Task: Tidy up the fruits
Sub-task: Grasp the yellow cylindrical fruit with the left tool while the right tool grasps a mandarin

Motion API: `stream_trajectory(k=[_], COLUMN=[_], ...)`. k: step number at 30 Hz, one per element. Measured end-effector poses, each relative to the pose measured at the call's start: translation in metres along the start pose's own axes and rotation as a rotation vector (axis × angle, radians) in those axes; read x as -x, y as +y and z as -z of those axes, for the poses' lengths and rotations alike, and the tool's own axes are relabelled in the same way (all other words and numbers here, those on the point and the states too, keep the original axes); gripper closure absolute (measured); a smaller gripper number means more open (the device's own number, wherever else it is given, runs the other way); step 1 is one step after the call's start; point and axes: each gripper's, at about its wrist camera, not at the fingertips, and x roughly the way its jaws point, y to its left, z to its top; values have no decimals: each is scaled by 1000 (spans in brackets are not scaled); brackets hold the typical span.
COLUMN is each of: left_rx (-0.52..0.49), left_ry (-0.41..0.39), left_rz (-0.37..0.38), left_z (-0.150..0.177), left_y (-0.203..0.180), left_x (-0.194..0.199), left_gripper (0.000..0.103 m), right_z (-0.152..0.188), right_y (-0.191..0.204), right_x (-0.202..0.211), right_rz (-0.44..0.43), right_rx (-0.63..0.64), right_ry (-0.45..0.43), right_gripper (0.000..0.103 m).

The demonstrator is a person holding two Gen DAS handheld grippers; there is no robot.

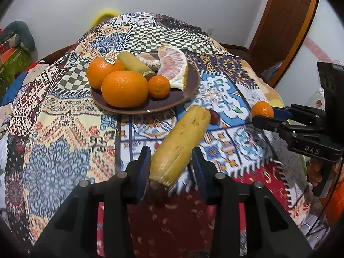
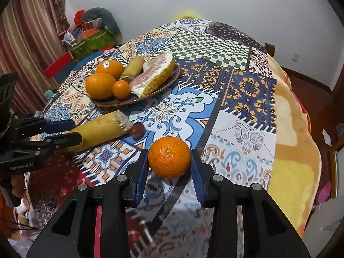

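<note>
Left gripper (image 1: pixel 171 167): jaws straddling the long yellow banana (image 1: pixel 179 144), contact unclear.
Right gripper (image 2: pixel 169 169): jaws closing around the small round orange (image 2: pixel 169 157).
Brown plate (image 1: pixel 187 90): sitting at 11 o'clock.
Risk: banana slipping, nudging the dark red fruit (image 1: pixel 214 116).

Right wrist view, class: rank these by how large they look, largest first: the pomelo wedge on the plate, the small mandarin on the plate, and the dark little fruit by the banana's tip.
1. pomelo wedge
2. small mandarin
3. dark little fruit

The gaps look clear, even though the dark fruit lies nearer the camera.
</note>
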Motion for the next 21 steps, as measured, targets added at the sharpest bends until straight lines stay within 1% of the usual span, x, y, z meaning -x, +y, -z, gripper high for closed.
stream_trajectory(k=[2, 3, 5, 7, 9, 11, 14, 21], left_rx=[-10, -21, -51, -59, -40, -11, -14, -7], left_ry=[9, 11, 22, 43, 65, 52, 32, 3], left_rz=[18, 13, -17, -52, -52, -32, -35, -37], left_z=[4, 4, 2, -2, -5, -5, 1, 25], left_y=[-5, -8, -14, -13, -8, -3, -6, -24], left_x=[3, 3, 1, -9, -19, -23, -20, 3], left_gripper=[64, 64, 64, 63, 61, 61, 62, 68], right_z=[2, 4, 6, 7, 9, 10, 9, 14], right_y=[2, 3, 2, 2, 2, 0, -3, 1], right_x=[6, 8, 13, 16, 19, 21, 25, 35], right_rz=[-1, -1, -6, -11, -8, 3, 15, 19], right_rx=[2, 2, -2, -6, -5, 0, -8, -11], right_ry=[-5, -7, -9, -13, -16, -20, -24, -36], right_gripper=[68, 69, 68, 68, 68, 68, 68, 68])
